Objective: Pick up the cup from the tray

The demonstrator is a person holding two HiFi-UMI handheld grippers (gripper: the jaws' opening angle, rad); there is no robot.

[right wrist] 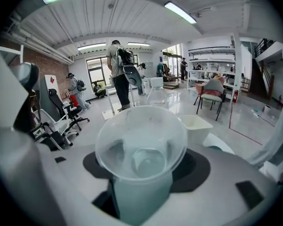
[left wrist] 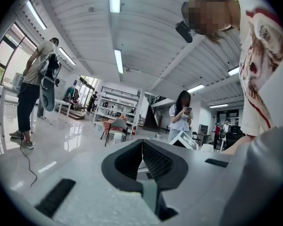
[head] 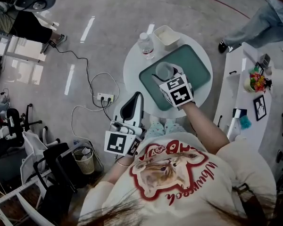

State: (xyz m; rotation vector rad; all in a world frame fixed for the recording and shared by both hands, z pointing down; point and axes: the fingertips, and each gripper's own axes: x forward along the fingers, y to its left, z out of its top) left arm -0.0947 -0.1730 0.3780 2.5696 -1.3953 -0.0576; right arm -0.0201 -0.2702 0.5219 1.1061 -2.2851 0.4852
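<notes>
The clear cup (right wrist: 141,147) is pinched between the fingers of the right gripper (head: 170,79), which close on its sides over the green tray (head: 198,63) on the round white worktop (head: 132,70). So the grasp looks made, though I can't tell whether its base has left the tray, and lifting it clear may be all that remains. The left gripper (left wrist: 142,144) hangs back by the person's body, fingers pressed together on nothing (a bottle (head: 145,45) and a white tub (head: 167,36) stand behind the tray).
</notes>
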